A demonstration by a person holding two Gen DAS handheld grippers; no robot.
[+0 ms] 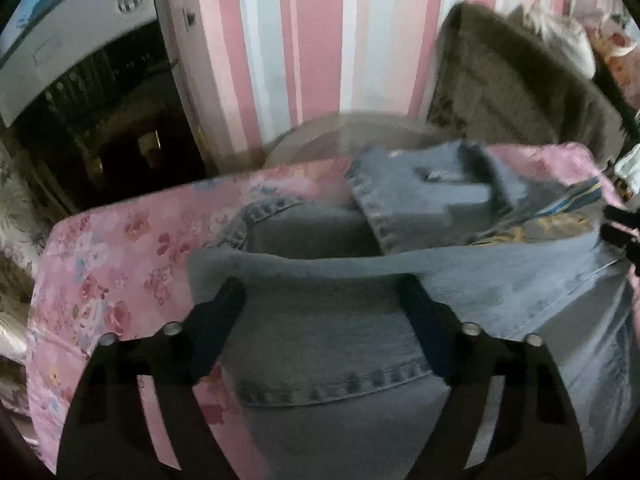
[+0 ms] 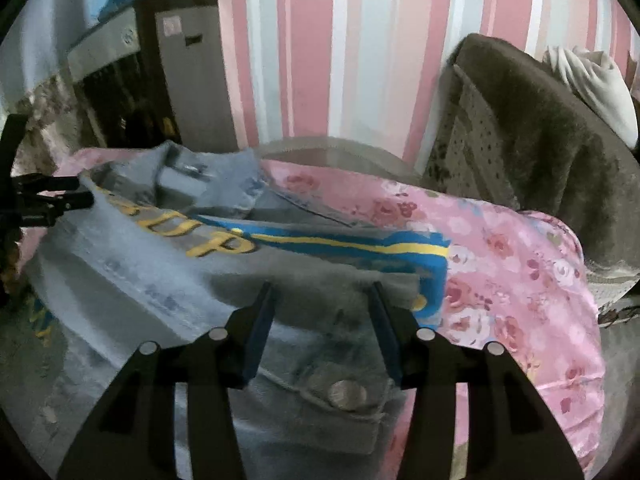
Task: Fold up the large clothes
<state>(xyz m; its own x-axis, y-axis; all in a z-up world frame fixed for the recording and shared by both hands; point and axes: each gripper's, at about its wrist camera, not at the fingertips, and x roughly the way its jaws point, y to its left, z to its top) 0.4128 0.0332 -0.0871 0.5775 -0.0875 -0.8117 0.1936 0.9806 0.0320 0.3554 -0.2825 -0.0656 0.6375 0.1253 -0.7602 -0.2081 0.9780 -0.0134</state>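
Left wrist: left tongs point(image 1: 322, 290) agape over denim jacket point(image 1: 340, 344), gripping nothing; jacket lies on pink floral sheet point(image 1: 100, 264). Right wrist: right tongs point(image 2: 322, 294) half open above jacket's buttoned hem point(image 2: 344, 394), pads clear of the cloth.

We face a wall point(image 1: 320, 40) striped pink, white and pale blue. At two o'clock we see a brown plush chair point(image 2: 540, 120); at ten o'clock, a dark cabinet point(image 1: 100, 132). Light is dim.
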